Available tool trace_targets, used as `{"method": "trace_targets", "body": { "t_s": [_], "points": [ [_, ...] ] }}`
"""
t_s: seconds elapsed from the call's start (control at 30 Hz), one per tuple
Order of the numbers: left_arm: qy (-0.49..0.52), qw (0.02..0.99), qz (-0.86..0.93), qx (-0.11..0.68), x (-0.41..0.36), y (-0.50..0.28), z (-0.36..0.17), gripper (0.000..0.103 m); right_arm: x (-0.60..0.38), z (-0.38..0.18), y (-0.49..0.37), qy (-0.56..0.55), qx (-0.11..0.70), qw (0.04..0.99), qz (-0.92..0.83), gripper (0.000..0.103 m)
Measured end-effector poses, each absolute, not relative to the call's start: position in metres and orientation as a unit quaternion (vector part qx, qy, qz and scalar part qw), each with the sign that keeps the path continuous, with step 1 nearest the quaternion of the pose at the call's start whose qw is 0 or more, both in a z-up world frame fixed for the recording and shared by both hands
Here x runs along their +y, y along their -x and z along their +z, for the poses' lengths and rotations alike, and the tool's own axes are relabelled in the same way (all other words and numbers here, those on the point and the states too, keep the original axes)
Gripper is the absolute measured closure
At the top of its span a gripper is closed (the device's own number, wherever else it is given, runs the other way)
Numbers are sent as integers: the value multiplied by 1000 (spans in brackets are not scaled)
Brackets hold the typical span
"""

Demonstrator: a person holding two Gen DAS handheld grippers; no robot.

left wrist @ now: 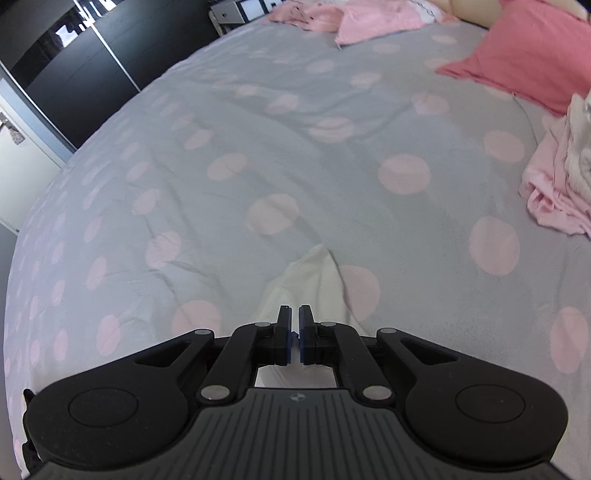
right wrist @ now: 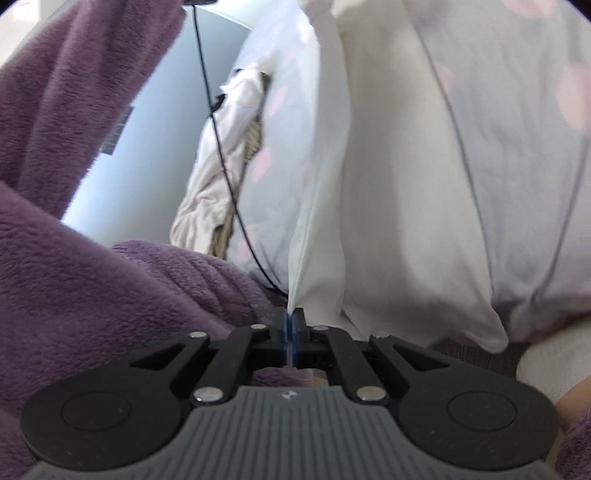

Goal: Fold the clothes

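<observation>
From the left wrist, the left gripper (left wrist: 294,314) hangs over the grey bed cover with pale pink dots (left wrist: 258,147), its fingers nearly pressed together on a corner of the cream-white cloth garment (left wrist: 314,275); whether the cloth is truly nipped there I cannot tell. Three other heaps lie far off: pink clothes (left wrist: 354,18) at the top, one coral-red pillow (left wrist: 524,51), one pink-and-white pile (left wrist: 557,173).

From the right wrist, the right gripper (right wrist: 290,321) pinches an edge of the same white garment (right wrist: 388,166), pulled taut, beside a purple fleece sleeve (right wrist: 74,240). One thin black cable (right wrist: 218,147) trails near; it might snag, or the thin edge might slip free.
</observation>
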State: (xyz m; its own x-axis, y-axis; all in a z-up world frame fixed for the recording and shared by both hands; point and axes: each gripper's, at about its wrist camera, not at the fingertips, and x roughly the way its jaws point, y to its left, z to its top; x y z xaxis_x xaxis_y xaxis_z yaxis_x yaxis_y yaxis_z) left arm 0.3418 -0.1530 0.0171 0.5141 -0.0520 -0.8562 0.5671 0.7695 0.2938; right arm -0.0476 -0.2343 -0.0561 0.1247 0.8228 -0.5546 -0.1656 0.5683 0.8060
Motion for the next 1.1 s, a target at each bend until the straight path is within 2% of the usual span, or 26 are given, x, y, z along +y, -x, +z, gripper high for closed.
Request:
{"method": "trace_targets", "body": {
  "t_s": [0.17,0.23,0.27,0.3,0.5,0.7,0.8,0.83,0.87,1.1],
  "points": [
    [-267,812,-198,481,-163,-351,-11,98,-241,-71,39,-268,587,685,338,100],
    [-253,812,-200,486,-160,-352,-13,86,-244,-78,38,-247,603,686,325,100],
    [-250,812,-204,486,-157,-351,-12,77,-243,-81,38,-238,609,686,319,99],
    [-250,812,-207,485,-154,-349,-10,73,-243,-84,38,-229,614,687,314,99],
    [-235,829,-191,470,-105,-323,9,72,-247,-96,40,-200,624,693,299,96],
    [-199,830,-216,474,-39,-248,15,72,-245,-109,42,-175,621,709,283,94],
    [-169,826,-232,484,-8,-200,11,72,-240,-111,45,-158,611,722,285,82],
    [-160,825,-237,488,0,-184,8,72,-238,-112,47,-150,607,726,287,72],
    [-152,823,-243,491,8,-167,6,72,-235,-112,48,-140,603,730,290,69],
    [-101,798,-287,520,30,-34,-24,72,-222,-120,51,-84,589,747,297,71]
  ]
}}
